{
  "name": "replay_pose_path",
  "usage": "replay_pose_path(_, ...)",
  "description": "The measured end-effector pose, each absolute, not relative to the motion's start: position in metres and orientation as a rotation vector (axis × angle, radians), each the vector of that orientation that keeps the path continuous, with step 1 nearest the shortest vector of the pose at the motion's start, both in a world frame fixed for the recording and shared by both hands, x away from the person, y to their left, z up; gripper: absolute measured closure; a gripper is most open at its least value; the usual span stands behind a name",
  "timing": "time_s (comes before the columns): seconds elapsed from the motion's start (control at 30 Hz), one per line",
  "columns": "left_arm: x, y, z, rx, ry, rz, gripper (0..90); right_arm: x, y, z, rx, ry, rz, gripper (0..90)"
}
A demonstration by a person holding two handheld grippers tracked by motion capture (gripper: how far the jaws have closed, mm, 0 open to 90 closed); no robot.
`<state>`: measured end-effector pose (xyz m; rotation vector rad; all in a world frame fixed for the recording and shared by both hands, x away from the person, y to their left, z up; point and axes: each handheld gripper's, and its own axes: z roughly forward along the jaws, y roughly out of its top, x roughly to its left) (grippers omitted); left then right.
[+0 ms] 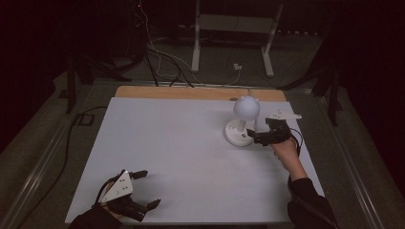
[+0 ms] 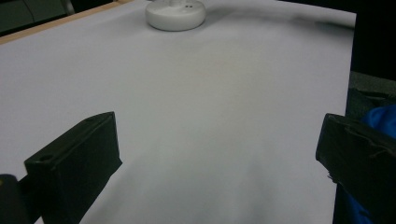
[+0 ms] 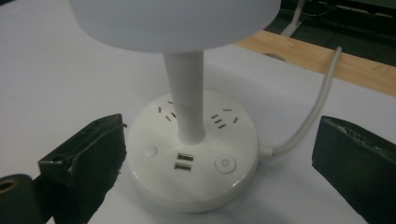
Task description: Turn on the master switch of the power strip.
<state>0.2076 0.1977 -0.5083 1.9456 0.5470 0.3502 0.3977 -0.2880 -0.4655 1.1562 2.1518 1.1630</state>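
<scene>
Right gripper view: white lamp (image 3: 191,140) stands upright at the desk's (image 1: 181,152) far right, its round base carrying sockets, two USB ports and a power button (image 3: 225,164). Right tool (image 1: 261,137) is released, jaws spread either side of the base, probably lined up to press that button or steady the lamp. White cord (image 3: 312,112) leaves the base on its right, close to one jaw, and could snag. Left tool (image 1: 149,190) rests released, well apart, at the near left edge.
</scene>
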Motion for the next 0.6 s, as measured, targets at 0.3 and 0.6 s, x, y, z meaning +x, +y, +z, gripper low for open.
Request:
replay_pose_path(0.3,0.208,0.198,-0.508,1.943,0.547,0.349,0.2,0.404,-0.287,-0.477,1.209,2.152,1.147,7.2)
replay_pose_path(0.6,0.208,0.198,-0.509,1.943,0.549,0.342,0.2,0.403,-0.283,-0.484,1.205,2.132,1.078,19.7)
